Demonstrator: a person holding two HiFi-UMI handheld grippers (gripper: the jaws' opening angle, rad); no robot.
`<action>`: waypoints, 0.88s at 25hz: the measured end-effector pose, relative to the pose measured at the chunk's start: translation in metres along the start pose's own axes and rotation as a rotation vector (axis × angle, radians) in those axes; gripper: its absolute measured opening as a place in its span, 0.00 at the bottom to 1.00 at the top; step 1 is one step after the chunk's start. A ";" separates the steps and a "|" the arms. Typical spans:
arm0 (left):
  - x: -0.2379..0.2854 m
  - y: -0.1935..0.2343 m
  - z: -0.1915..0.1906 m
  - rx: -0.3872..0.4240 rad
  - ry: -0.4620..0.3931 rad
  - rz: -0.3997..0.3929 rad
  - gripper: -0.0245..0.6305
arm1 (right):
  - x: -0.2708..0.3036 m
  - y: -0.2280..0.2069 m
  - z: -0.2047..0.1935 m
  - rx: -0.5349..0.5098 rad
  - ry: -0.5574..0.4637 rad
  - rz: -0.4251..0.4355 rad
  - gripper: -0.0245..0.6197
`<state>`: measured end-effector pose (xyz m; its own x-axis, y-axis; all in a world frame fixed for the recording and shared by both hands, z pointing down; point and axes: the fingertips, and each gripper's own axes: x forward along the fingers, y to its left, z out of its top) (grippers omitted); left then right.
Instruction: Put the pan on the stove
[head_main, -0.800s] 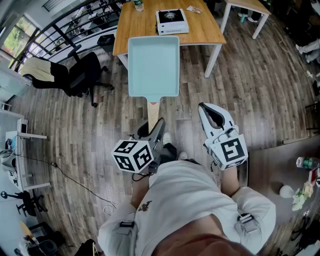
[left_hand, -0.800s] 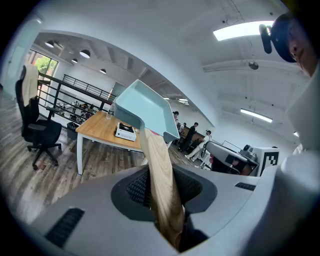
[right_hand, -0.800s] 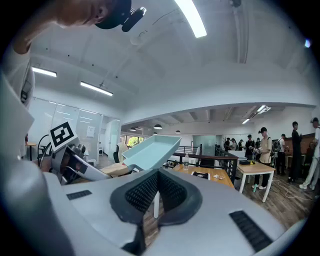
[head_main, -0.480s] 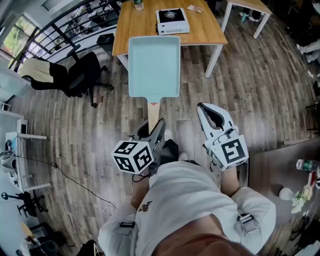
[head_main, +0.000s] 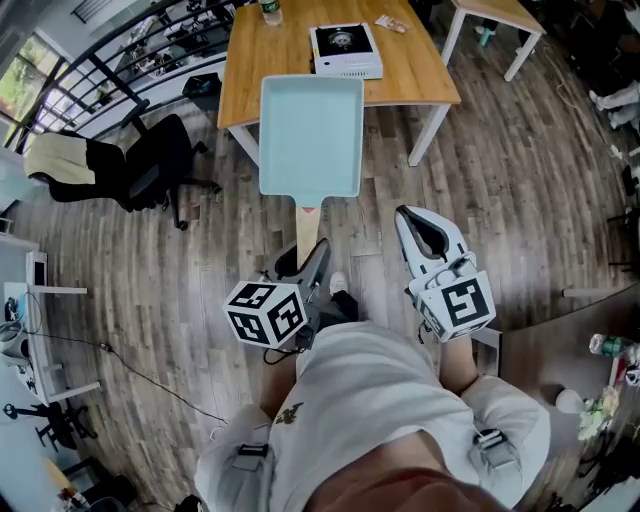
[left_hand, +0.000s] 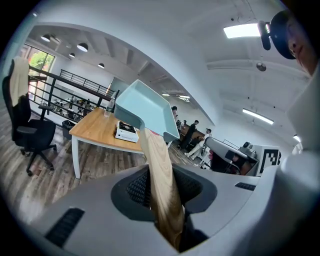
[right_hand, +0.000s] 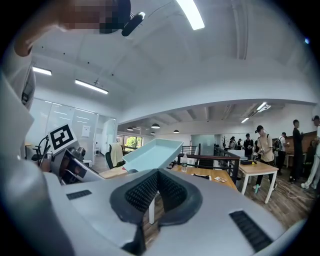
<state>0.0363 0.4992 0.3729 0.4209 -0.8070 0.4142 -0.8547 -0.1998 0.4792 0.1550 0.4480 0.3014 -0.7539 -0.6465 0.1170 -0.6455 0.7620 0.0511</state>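
Note:
A light blue rectangular pan (head_main: 311, 135) with a wooden handle (head_main: 307, 228) is held up in front of me, above the floor. My left gripper (head_main: 312, 262) is shut on the handle (left_hand: 160, 190), the pan (left_hand: 145, 110) tilting away from it. A white portable stove (head_main: 345, 48) sits on the wooden table (head_main: 420, 60) ahead, also seen small as the stove (left_hand: 126, 132) below the pan. My right gripper (head_main: 428, 235) hangs beside the pan, shut with nothing in it; the pan (right_hand: 152, 154) shows to its left.
A black office chair (head_main: 150, 165) stands left of the table. A second white-legged table (head_main: 495, 18) is at the far right. A water bottle (head_main: 270, 10) stands on the wooden table's far edge. Several people (right_hand: 260, 142) stand in the background.
The table and stove have drifted slightly down and nearer in the head view as I moved forward. The pan stays in the left gripper; the right gripper has hardly moved.

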 end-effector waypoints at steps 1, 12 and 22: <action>0.005 0.006 0.007 0.000 0.005 -0.005 0.21 | 0.009 -0.004 0.001 -0.001 0.003 -0.005 0.07; 0.044 0.065 0.066 0.008 0.044 -0.057 0.21 | 0.096 -0.027 0.006 0.000 0.054 -0.064 0.07; 0.075 0.081 0.091 0.024 0.077 -0.102 0.21 | 0.131 -0.048 0.006 0.009 0.063 -0.091 0.07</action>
<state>-0.0287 0.3717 0.3718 0.5276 -0.7366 0.4232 -0.8128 -0.2927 0.5037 0.0867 0.3266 0.3084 -0.6828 -0.7094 0.1748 -0.7124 0.6995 0.0561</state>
